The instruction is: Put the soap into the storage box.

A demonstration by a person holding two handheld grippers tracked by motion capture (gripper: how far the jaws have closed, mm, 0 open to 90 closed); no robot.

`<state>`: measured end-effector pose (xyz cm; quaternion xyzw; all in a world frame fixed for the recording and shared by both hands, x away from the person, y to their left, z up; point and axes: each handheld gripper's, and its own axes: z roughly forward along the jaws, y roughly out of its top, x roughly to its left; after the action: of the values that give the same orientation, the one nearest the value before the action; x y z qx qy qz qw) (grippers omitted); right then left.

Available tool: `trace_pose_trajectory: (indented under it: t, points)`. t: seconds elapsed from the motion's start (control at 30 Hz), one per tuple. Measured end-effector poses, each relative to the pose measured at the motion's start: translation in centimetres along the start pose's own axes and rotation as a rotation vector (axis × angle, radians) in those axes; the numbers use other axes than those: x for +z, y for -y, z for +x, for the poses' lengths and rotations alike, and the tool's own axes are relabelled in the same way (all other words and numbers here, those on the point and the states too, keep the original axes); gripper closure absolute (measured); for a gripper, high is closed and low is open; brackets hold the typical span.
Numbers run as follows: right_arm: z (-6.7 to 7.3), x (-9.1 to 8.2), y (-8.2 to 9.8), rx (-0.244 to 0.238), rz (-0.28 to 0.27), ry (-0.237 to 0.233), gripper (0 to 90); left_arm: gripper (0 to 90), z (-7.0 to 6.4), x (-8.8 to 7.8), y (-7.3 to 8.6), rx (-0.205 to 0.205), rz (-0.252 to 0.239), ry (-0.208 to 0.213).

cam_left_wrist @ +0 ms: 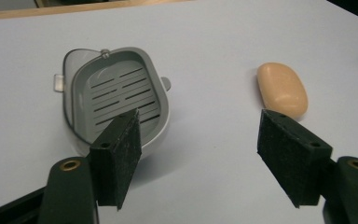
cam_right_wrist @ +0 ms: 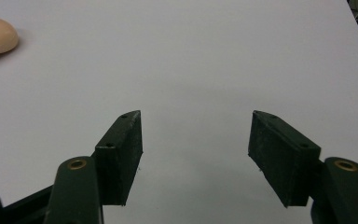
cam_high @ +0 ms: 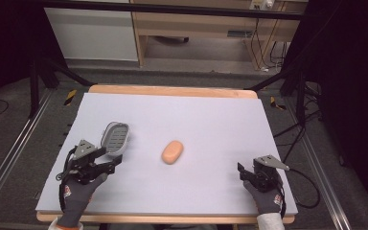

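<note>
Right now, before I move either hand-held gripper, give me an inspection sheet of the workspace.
Surface: pale sheet over a wooden table, flat.
Job's things: grey slotted soap dish, nothing in it; peach soap bar apart from it on the sheet.
Clutter: nothing seen.
Grippers: left hand-held gripper open, beside the dish; right hand-held gripper open over bare sheet.
Cables: one trails from each gripper.
Surroundings: dark floor, wooden furniture behind.
</note>
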<state>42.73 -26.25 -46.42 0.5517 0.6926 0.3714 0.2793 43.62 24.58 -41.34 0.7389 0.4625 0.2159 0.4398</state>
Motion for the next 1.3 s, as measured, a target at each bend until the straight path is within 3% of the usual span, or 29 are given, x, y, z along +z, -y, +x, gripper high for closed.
trace_pose_trajectory:
  t: [0.2,0.67,1.3]
  points:
    - [0.3,0.1,-0.1,-0.023,-0.005,-0.02,34.8,29.0,-1.2,1.4,-1.3,0.02,0.012,0.022]
    - [0.2,0.1,-0.2,-0.008,0.002,-0.032,34.7,28.2,-4.3,4.7,-3.4,0.059,0.035,0.08]
    - [0.0,0.3,-0.3,-0.01,0.007,-0.022,35.2,26.6,-7.7,9.4,-4.7,0.117,0.111,0.106]
